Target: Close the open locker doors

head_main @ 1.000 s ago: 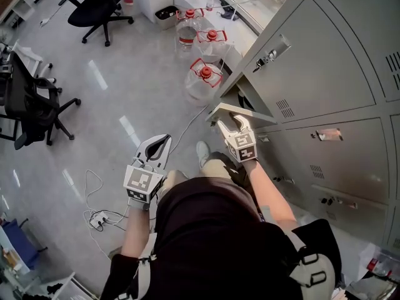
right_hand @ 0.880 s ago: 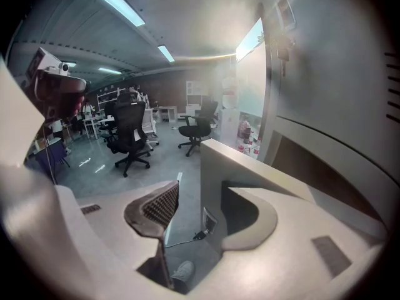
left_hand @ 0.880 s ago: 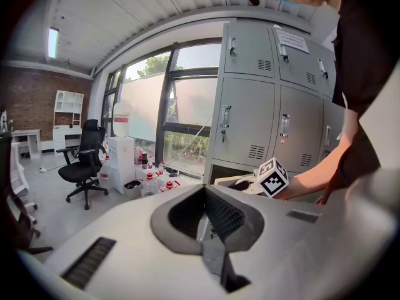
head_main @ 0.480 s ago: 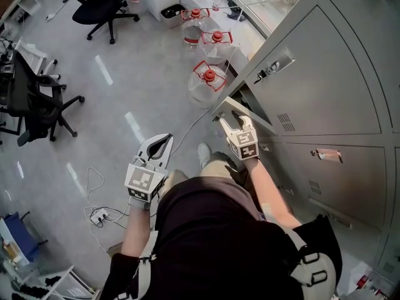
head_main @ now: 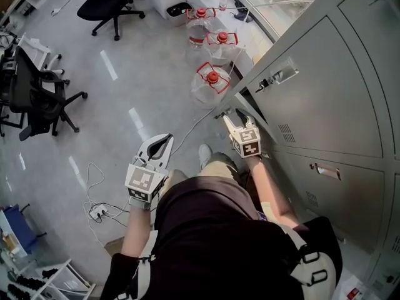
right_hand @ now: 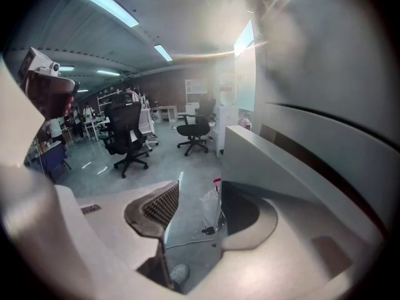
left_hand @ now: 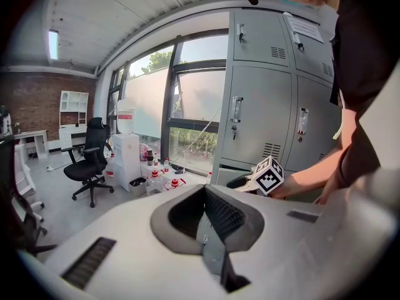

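Fingers point(right_hand: 156, 211) apart on right gripper point(head_main: 233, 116) by one ajar locker door point(right_hand: 281, 161), left gripper point(head_main: 164, 139) pinched together, three jugs point(head_main: 212, 83)

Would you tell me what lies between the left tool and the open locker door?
Head view: a white cable across the floor, with the person's shoe beside it.

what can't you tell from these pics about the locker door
- Locker's contents: every view, hidden behind the nearly shut door.
- Whether the right gripper touches the door: head view too small, right gripper view washed by glare.
- Print on the paper label: left gripper view, too small.
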